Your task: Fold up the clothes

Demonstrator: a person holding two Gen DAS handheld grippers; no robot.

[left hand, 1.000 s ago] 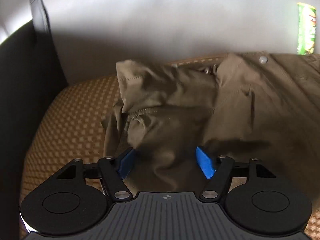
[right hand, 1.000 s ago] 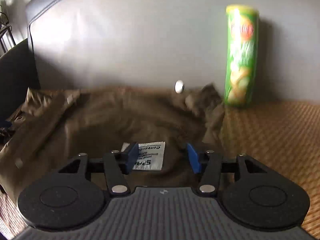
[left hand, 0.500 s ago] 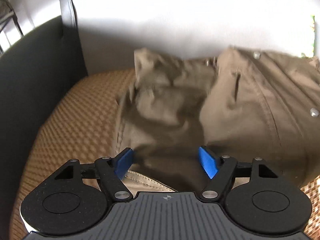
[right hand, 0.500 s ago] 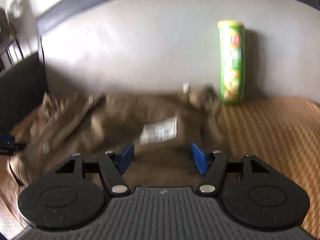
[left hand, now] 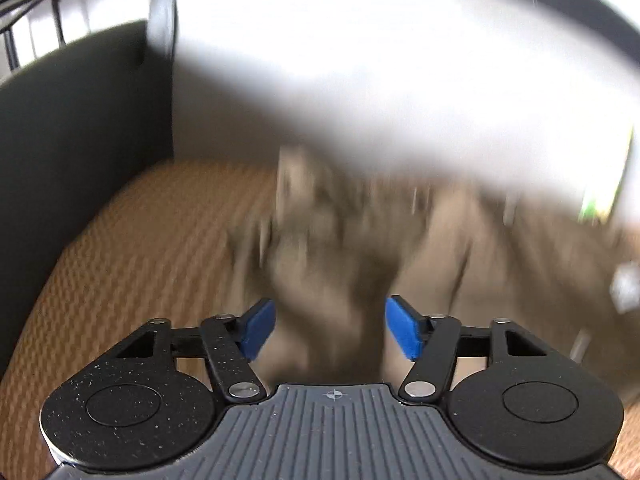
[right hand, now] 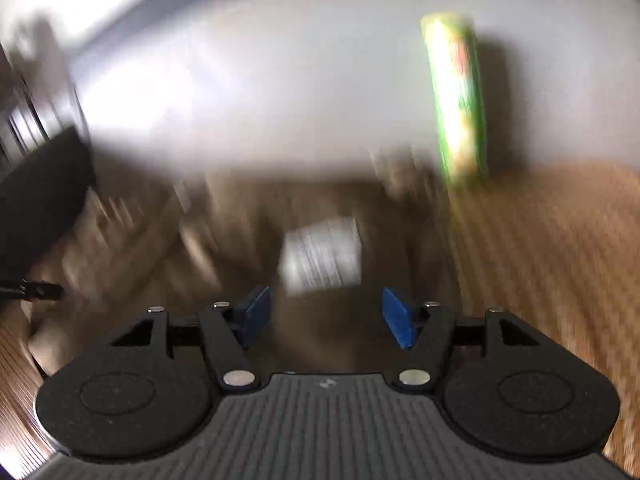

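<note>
Both views are badly smeared now vs. 1 s ago, so both tools look to be moving fast, prob. pulling up and back: more of the grey backrest [left hand: 360, 92] and woven seat [left hand: 132, 248] shows. The left gripper [left hand: 330, 326] has its blue fingers wide apart w/ nothing between them; same for the right gripper [right hand: 325, 316]. The khaki garment [left hand: 420, 264] lies in a rumpled heap on the seat, white label [right hand: 320, 256] facing up, chip can [right hand: 456, 100] standing behind it. Fold quality can't be judged thru the blur; the garment seems let go, not carried.
</note>
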